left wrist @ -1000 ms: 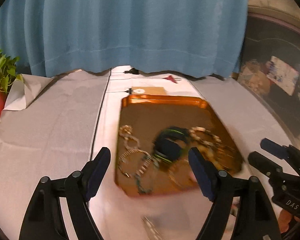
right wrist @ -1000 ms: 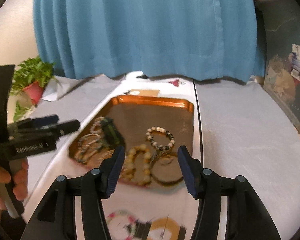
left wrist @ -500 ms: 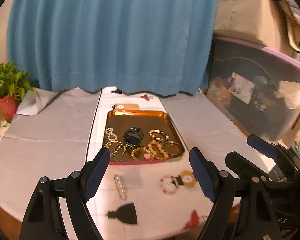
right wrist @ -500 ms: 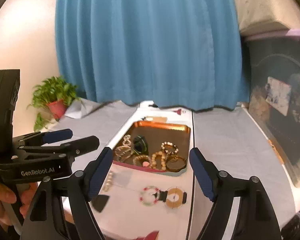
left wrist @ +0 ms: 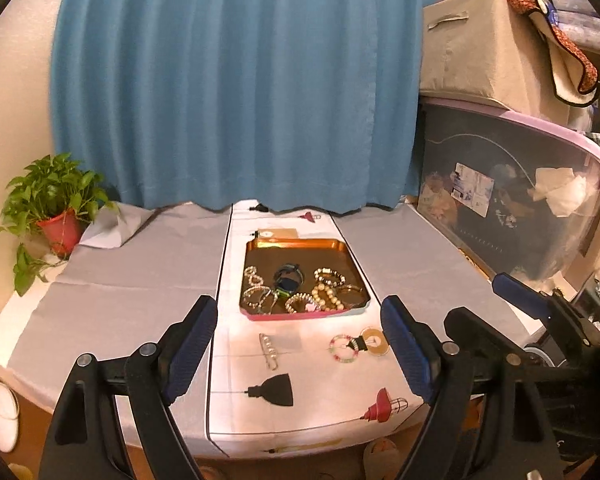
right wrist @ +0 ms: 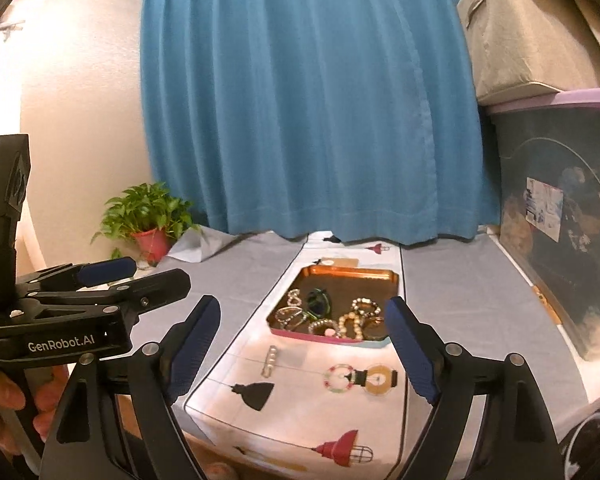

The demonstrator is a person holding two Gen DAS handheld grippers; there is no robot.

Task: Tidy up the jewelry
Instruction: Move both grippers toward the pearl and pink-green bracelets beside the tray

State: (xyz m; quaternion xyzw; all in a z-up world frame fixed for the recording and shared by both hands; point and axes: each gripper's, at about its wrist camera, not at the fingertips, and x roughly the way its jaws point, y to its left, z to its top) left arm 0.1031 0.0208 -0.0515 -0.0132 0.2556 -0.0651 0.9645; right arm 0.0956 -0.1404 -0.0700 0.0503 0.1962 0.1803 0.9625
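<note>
Holding tangled bracelets [left wrist: 320,292] and a watch [left wrist: 287,276], copper tray [left wrist: 292,245]

"GenRobot.AI" in white on left gripper [right wrist: 100,280] black body.

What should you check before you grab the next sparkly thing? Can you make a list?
1. Left gripper empty: ok, nothing between its jaws.
2. Right gripper empty: ok, its jaws are opening with nothing between them.
3. Orange tray flat on the table: ok, it sits on the white runner.
4. Jewelry in the tray: ok, the bracelets and a dark watch lie inside, though crowded together.
5. Anything left outside the tray: not ok, a pearl clip lies on the runner in front of it.
6. Grippers close enough to pick it up: not ok, both hang back from the table.
</note>
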